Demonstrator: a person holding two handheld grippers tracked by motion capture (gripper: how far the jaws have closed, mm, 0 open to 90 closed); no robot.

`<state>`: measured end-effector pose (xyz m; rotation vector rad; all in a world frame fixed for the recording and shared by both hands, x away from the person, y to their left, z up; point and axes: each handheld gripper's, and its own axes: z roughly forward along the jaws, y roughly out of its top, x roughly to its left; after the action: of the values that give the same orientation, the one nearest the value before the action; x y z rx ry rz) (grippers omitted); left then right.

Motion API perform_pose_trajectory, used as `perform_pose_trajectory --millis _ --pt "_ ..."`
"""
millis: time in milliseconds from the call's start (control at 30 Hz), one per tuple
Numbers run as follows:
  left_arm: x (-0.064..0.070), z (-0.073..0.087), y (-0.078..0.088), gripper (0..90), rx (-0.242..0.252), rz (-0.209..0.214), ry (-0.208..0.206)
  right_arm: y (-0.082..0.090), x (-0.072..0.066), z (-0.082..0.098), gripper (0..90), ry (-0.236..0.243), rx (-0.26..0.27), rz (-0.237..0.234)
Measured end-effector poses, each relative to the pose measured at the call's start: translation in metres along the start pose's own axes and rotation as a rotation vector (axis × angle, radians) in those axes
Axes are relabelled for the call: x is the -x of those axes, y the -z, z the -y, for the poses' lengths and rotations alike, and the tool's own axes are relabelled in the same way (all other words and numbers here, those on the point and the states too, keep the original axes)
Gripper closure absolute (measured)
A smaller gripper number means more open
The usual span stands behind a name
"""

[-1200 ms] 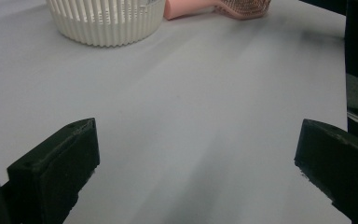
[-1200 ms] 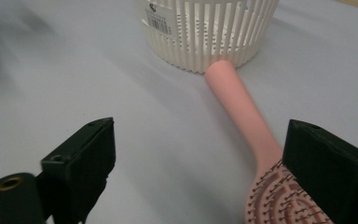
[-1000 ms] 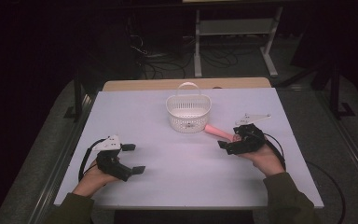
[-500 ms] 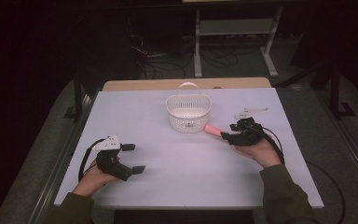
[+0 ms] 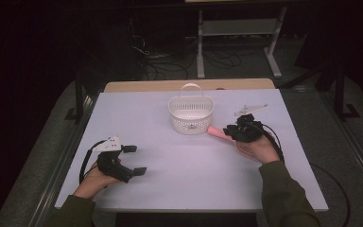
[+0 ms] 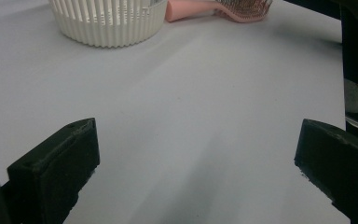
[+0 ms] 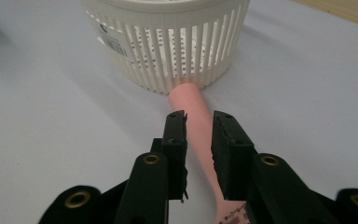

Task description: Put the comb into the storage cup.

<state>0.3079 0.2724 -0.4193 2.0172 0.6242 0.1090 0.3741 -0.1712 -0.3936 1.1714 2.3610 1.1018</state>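
Observation:
A pink hairbrush [image 5: 216,132] lies on the white table [image 5: 194,165], its handle end touching the foot of a white slatted basket [image 5: 191,115]. My right gripper [image 5: 229,131] is on the brush, just right of the basket. In the right gripper view its jaws have just been closing, and the gripper [image 7: 199,119] now pinches the pink handle [image 7: 193,107] in front of the basket [image 7: 168,46]. My left gripper [image 5: 134,160] rests open at the table's near left with nothing between its fingers. In its own view the left gripper [image 6: 198,133] faces the basket [image 6: 107,28] and the brush [image 6: 205,7].
A wooden board [image 5: 189,85] juts out behind the table's far edge. On the dark floor beyond are a metal stand [image 5: 236,28] and loose cables [image 5: 156,56]. Bare white tabletop lies between the two hands.
The right gripper has slid left along the brush towards the basket and its jaws have closed round the pink handle. The left hand has kept still.

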Motion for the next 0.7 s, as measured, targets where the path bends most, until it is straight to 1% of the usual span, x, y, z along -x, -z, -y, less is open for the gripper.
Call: perform_pose_trajectory --millis 33,67,133,400,433,567,700 --pt "0.0 0.0 0.0 0.0 0.0 0.0 0.0 0.0 0.0 0.0 74.6 0.0 0.0 0.0" --pt "0.0 0.0 0.0 0.0 0.0 -0.001 -0.001 -0.002 0.002 -0.001 76.6 -0.01 0.0 -0.005" --pt "0.0 0.0 0.0 0.0 0.0 0.0 0.0 -0.003 0.003 -0.002 79.4 -0.013 0.0 -0.011" --pt "0.0 0.0 0.0 0.0 0.003 0.003 -0.004 -0.011 0.008 -0.005 85.9 -0.015 -0.011 -0.024" --pt "0.001 0.0 -0.001 0.0 0.003 0.004 -0.004 -0.013 0.009 -0.006 88.5 -0.019 -0.016 -0.024" --pt "0.001 0.0 -0.002 0.0 0.003 0.006 -0.003 -0.016 0.011 -0.008 88.8 -0.019 -0.025 -0.021" --pt "0.001 -0.001 -0.002 0.0 0.002 0.008 -0.005 -0.022 0.013 -0.015 88.9 -0.014 -0.042 -0.011"
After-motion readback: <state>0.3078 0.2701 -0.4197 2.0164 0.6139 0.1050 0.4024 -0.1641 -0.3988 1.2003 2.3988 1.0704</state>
